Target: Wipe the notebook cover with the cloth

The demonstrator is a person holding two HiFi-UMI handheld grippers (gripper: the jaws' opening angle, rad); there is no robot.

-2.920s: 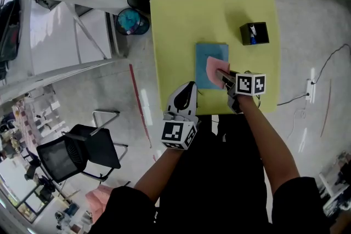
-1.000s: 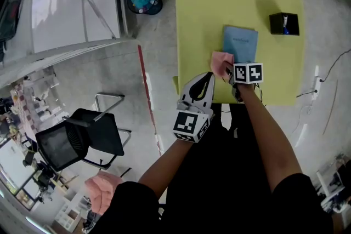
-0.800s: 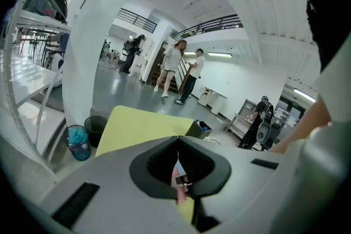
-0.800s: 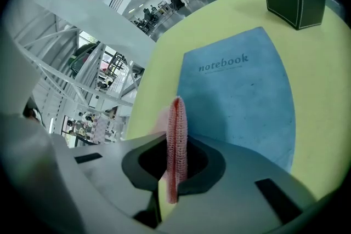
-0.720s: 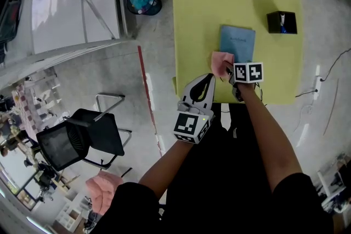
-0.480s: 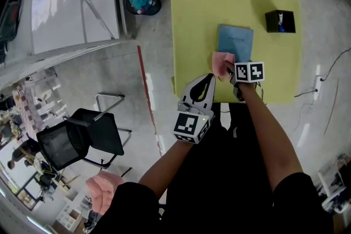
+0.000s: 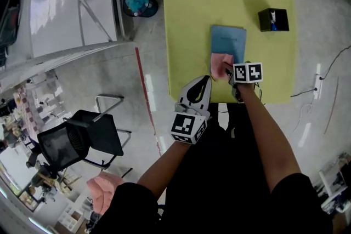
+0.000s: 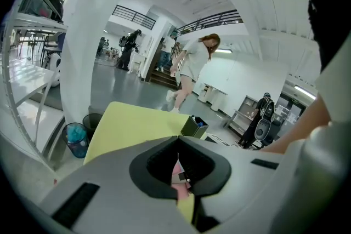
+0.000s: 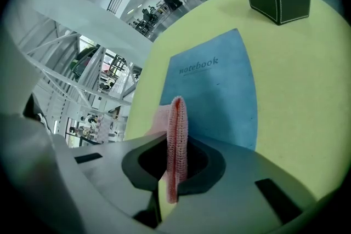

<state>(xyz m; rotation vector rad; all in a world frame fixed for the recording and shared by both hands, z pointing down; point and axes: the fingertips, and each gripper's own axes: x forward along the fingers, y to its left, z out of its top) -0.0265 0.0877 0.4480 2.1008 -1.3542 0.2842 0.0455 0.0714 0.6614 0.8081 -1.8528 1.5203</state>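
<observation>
We hold one pink knitted cloth [image 9: 176,140], folded into a ribbed upright strip and clamped between the grey jaws of the right gripper [image 9: 174,170]. It overlaps the near left corner of a single blue notebook [image 9: 216,97], matte and rectangular, its cover printed "notebook" in darker letters. The notebook lies flat on the smooth yellow table [image 7: 189,19], which has rounded corners. One black box [image 7: 272,19] with pale stitched edges stands well apart, toward the far right. Our left gripper [image 7: 202,82] hangs at the table's near edge, jaws together on nothing. Each of the two grippers carries one marker cube.
</observation>
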